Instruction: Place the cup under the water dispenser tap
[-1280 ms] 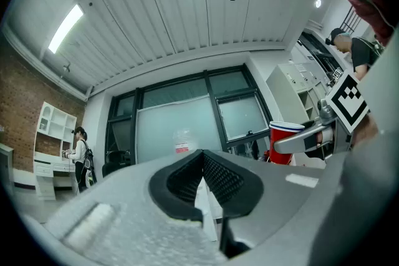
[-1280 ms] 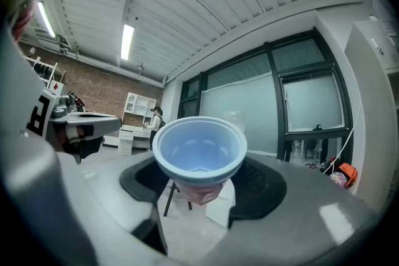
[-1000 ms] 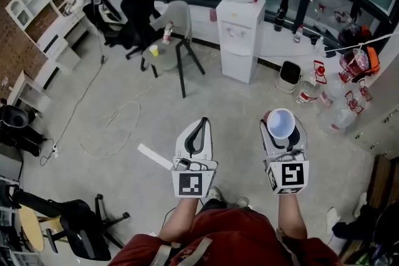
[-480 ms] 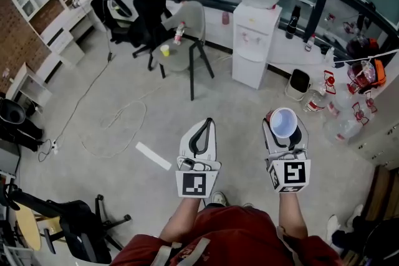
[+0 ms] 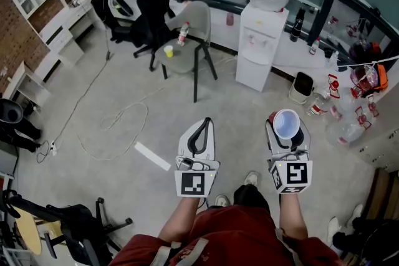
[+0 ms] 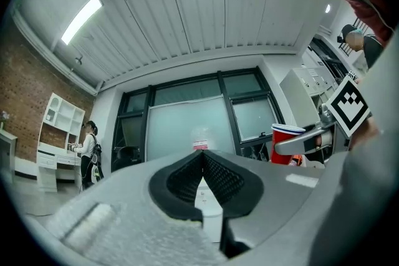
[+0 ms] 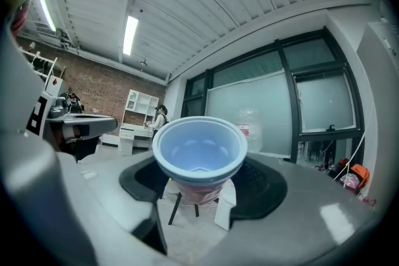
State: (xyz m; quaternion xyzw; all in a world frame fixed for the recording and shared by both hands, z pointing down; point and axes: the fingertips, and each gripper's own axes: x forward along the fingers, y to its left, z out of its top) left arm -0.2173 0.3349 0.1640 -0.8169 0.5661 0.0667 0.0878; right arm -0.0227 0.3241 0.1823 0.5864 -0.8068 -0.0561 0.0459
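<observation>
Holding the red cup (image 7: 199, 149) upright between its jaws, the right gripper (image 5: 287, 129) hovers well short of the water dispenser (image 5: 260, 47); the left gripper (image 5: 205, 124) is closed, empty.

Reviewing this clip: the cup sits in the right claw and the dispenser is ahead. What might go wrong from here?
1. The right claw grips the cup upright by its wall; a harder squeeze or a bump against the water dispenser might dent or drop it.
2. The bin and bottles stand on the floor right of the dispenser; a foot might clip them on approach.
</observation>
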